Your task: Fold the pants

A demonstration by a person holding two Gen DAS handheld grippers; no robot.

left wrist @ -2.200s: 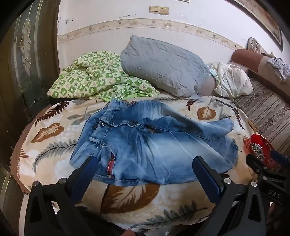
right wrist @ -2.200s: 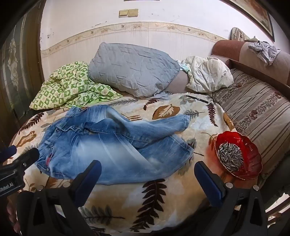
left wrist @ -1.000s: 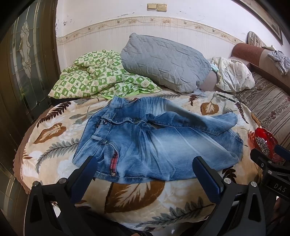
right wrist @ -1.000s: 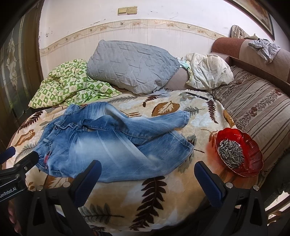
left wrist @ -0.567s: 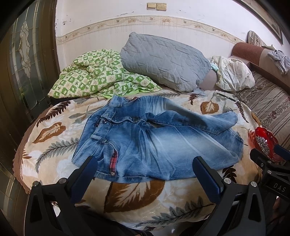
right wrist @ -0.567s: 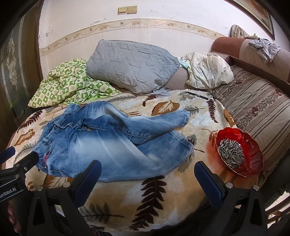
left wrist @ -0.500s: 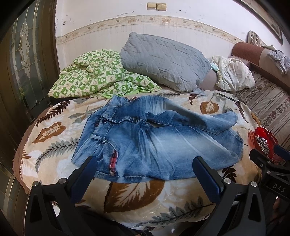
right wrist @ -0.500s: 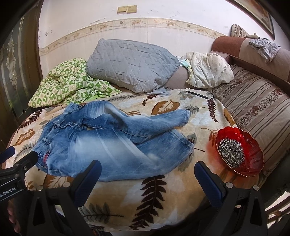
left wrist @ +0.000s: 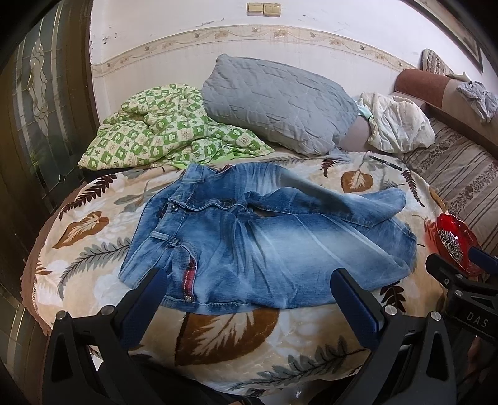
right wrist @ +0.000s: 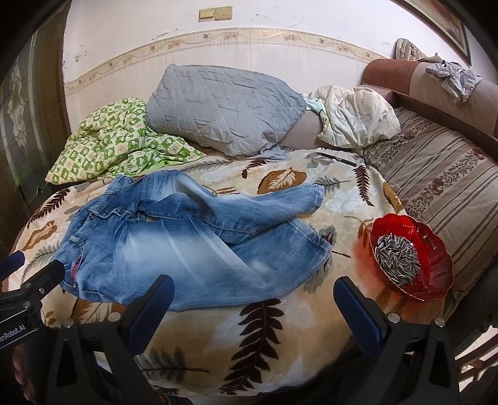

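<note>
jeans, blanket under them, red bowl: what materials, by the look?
Jeans: denim, faded wash; visible stitching, belt loops and a rivet button. Blanket: plush fleece by its soft, fuzzy nap, printed with leaves. Red bowl: glossy and translucent with a scalloped rim, glass or plastic; cannot tell which.

White plaster wall at the back, scuffed, with a floral border strip across it; two beige switch plates high up; dark wooden door with patterned glass on the left; picture frame corner at upper right; brown sofa back with striped seat cushions along the right; bed covered by a leaf-print blanket; even daylight, soft shadows.
</note>
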